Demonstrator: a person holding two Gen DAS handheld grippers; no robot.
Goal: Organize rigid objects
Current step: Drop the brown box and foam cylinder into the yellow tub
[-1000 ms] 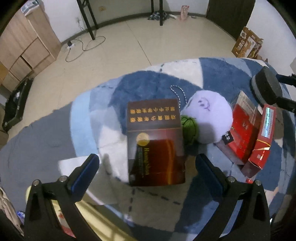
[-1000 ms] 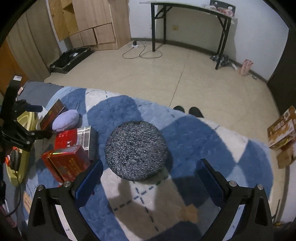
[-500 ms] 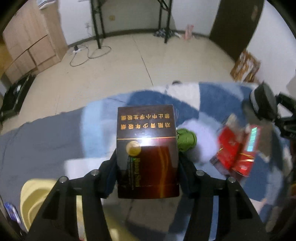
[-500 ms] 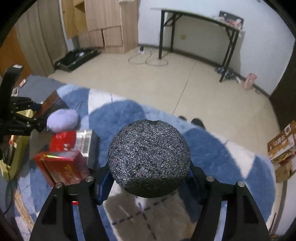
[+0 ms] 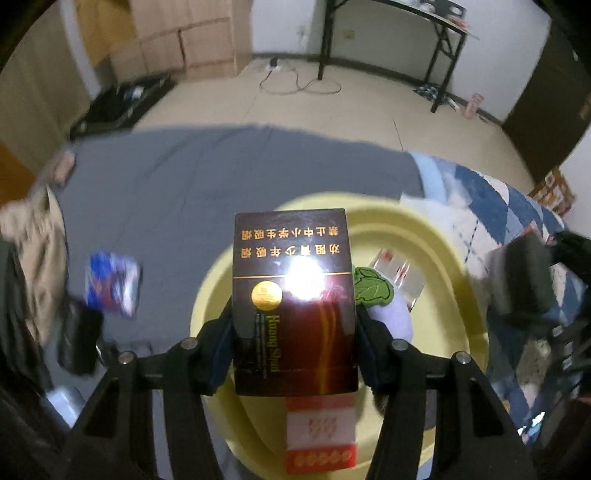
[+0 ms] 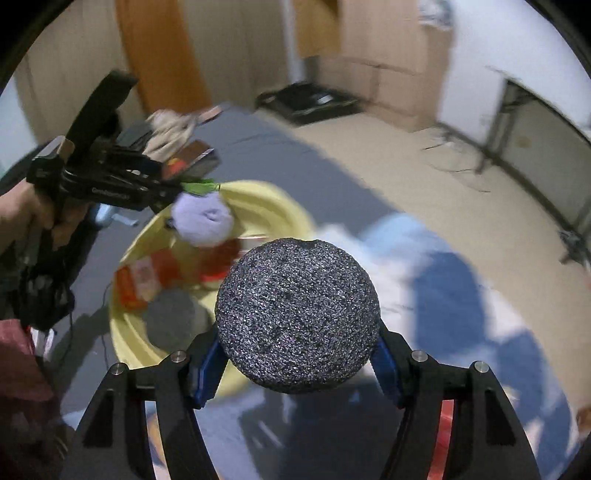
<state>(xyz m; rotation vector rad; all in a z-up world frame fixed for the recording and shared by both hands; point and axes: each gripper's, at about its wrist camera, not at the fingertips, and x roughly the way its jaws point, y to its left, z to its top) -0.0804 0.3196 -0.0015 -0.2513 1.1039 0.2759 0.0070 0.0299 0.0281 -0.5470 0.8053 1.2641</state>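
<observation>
The dark box point(image 5: 294, 302) hid most of the yellow basin point(image 5: 436, 236) floor beneath it. Beside that basin, a blue packet point(image 5: 110, 282) was too blurred to identify.

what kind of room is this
Most likely a room in a home, perhaps a bedroom: wooden drawer cabinets stand against the wall, a black folding table stands on the tiled floor, and a blue-and-white checked rug lies beside a yellow basin.

Box point(image 5: 295, 314): glossy, glare-reflecting card. Disc point(image 6: 297, 317): rough, speckled, matt. Basin point(image 5: 443, 258): smooth yellow plastic. Pompom point(image 6: 202, 219): fuzzy.
</observation>
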